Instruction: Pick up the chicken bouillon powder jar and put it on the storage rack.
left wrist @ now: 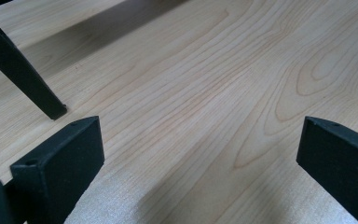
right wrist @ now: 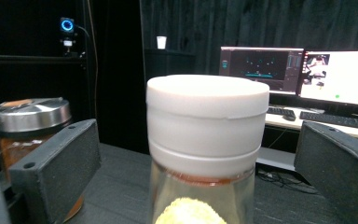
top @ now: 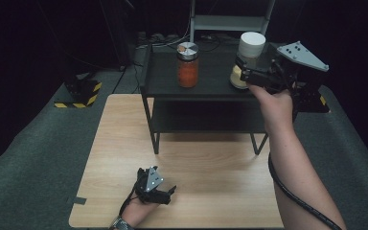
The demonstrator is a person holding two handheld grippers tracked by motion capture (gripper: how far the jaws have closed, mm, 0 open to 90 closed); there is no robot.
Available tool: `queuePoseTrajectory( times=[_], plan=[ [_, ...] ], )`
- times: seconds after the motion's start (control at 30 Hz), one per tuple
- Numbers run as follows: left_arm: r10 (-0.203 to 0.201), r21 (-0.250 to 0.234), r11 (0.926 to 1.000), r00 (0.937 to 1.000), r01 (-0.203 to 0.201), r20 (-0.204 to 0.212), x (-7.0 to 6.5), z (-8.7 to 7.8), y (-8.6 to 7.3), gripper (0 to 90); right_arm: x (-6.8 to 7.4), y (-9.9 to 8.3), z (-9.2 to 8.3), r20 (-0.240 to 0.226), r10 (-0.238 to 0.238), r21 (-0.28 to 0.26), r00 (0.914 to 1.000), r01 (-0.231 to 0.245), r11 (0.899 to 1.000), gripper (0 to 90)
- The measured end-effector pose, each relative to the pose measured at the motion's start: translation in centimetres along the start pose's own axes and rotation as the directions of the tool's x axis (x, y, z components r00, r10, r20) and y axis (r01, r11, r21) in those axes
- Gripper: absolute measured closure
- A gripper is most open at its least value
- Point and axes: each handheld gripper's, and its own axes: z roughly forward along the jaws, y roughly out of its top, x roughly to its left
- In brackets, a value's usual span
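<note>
1. The right tool (top: 243, 73) is raised to the top of the black shelf unit (top: 211, 91) at the far right, held in the person's right hand (top: 275, 103). Its jaws stand wide, one on each side of the white-lidded jar (right wrist: 207, 154), and the pads are clear of the glass, so nothing is gripped.
2. That jar stands upright at the right end of the shelf top, between the open jaws. Its broad white lid (right wrist: 208, 123) sits on clear glass, and something pale yellow shows inside, low down.
3. A second jar (top: 188, 64), with orange-red contents and a metal lid, stands upright further left on the same shelf top, well apart from the first.
4. The left tool (top: 165, 194) lies low on the near edge of the light wooden worktop (top: 211, 163), in the left hand (top: 136, 213). In the left gripper view its jaws are spread wide with only bare wood between them.
5. One black shelf leg (left wrist: 21, 74) meets the worktop just beyond the left tool.
6. Behind the shelf, two lit monitors (right wrist: 303, 74) and a keyboard sit on a desk in the dark room.
</note>
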Motion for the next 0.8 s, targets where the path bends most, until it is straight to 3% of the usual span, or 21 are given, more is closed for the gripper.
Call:
queuePoseTrajectory(
  times=[0.8],
  plan=[
    [0.000,0.003,1.0000,1.0000,0.000,-0.002,0.0,0.1,0.1,0.9,1.2,-1.5,-3.8,-0.017,-0.060,0.008,0.9980,0.060,0.998,0.0]
  ],
)
